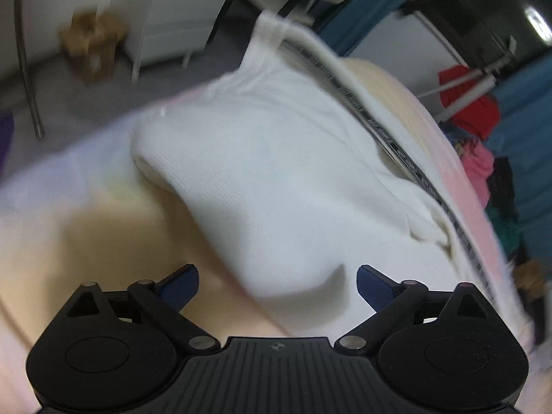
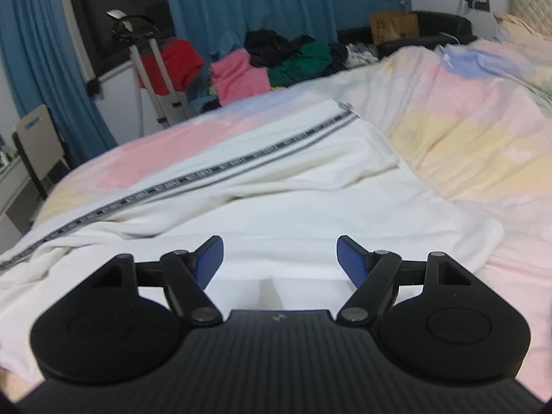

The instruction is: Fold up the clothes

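Both tongs (image 1: 277,284) (image 2: 279,258) agape over garment (image 2: 276,186)

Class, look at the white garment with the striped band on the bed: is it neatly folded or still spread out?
Partly folded, not neat: the white garment sprawls across the bedspread, one rumpled layer doubled over another. Both grippers are open.

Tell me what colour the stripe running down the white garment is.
Dark grey to black, with small pale lettering, on the white garment; the stripe shows best in the right wrist view.

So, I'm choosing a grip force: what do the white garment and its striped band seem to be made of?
White garment: soft, matte knit, probably cotton fleece; it slumps into rounded folds. Striped band: flatter woven-looking tape with dark printed lettering, though blur hides the weave.
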`<control>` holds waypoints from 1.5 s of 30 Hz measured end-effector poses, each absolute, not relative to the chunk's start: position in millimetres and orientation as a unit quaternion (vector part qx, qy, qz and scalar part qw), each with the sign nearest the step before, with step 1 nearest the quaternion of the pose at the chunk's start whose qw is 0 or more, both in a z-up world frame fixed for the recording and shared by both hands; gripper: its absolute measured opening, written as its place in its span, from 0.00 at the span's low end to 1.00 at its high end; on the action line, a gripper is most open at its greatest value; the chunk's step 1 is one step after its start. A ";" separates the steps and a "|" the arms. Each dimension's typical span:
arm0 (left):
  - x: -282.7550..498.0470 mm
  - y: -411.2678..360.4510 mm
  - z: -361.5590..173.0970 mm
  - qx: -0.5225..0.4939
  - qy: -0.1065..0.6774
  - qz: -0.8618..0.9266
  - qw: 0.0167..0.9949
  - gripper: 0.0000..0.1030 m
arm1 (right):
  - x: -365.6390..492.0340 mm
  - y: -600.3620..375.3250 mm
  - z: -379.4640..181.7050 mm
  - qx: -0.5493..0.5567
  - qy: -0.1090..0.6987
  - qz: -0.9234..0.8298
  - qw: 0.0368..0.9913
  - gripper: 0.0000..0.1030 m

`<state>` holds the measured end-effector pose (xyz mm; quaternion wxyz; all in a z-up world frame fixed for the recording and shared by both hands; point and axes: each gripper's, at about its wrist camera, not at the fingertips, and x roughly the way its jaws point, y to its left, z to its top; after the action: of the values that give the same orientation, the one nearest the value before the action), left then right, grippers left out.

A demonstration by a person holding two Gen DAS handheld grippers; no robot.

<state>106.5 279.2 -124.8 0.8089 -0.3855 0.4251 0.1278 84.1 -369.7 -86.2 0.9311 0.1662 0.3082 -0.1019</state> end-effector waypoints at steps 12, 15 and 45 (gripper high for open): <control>113.8 286.1 -126.5 -0.470 0.333 0.000 0.818 0.87 | 88.8 -406.0 -104.9 0.253 0.333 -0.148 0.896 0.72; 110.5 290.2 -124.0 -0.500 0.322 -0.029 0.804 0.85 | 87.8 -419.1 -106.9 0.274 0.328 -0.174 0.887 0.72; 107.6 306.8 -147.8 -0.559 0.305 0.065 0.769 0.12 | 61.0 -517.3 -166.2 0.485 0.249 -0.281 0.790 0.06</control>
<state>107.6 306.8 -147.8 0.7687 -0.5587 0.3046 0.0653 61.0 -517.3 -166.2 0.7900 0.4848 0.2486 -0.2813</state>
